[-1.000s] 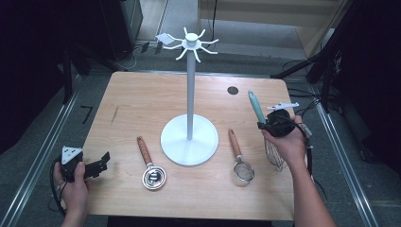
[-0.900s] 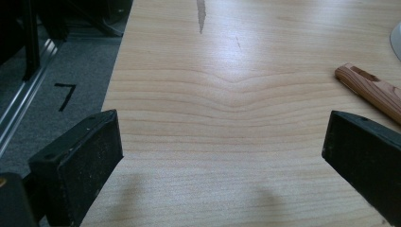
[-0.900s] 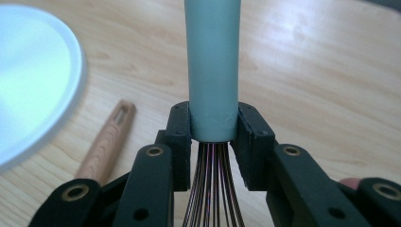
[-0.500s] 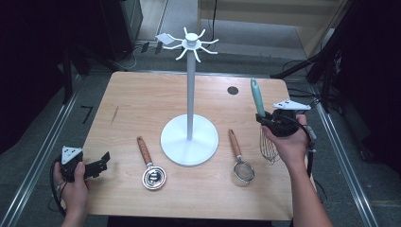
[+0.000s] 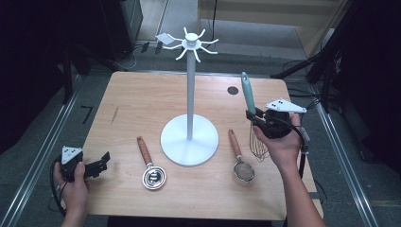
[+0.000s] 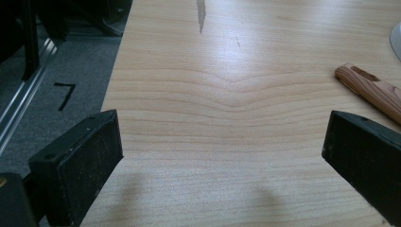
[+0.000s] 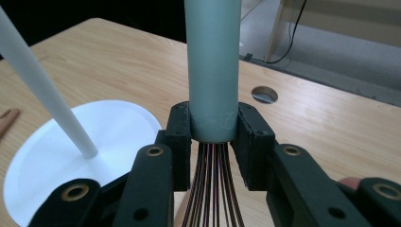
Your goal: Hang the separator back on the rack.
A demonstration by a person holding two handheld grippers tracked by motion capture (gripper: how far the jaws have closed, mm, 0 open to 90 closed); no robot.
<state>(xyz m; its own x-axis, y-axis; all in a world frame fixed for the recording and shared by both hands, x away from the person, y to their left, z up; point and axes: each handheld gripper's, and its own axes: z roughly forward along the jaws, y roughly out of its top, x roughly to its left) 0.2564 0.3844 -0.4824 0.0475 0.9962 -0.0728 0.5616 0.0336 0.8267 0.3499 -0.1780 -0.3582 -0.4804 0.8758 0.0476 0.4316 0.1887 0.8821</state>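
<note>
- Along the bottom edge of the high view: two forearms come in. Lower left, the left gripper (image 5: 97, 166) rests at the table's (image 5: 142, 101) near corner, jaws spread wide with nothing between them; the left gripper view confirms bare wood between both pads.
- Lower centre, flat on the table: a wooden-handled measuring cup (image 5: 151, 165), just left of the stand's base; its handle end appears at the right of the left gripper view (image 6: 373, 87).
- Lower centre-right, flat on the table: a wooden-handled small strainer (image 5: 241, 161), just right of the base.
- Right of centre: the right gripper (image 5: 257, 120), jaws closed partway and pressed on the whisk (image 5: 250, 113) where handle meets wires. The right gripper view shows both pads tight on the grey-green handle (image 7: 213, 66), wires (image 7: 213, 184) hanging below.
- Whisk position: held upright, handle up, wire end down above the table, right of the stand and apart from it.
- Centre: white hook stand (image 5: 190, 94), round base on the table, pole rising to a crown of hooks (image 5: 191, 42) in the upper middle; every hook is bare.
- Far right of the tabletop: a round cable hole (image 5: 232, 90).
- Progress, as judged: whisk picked up and raised; hanging it on a hook remains, and the two wooden-handled utensils are untouched. Early stage.
</note>
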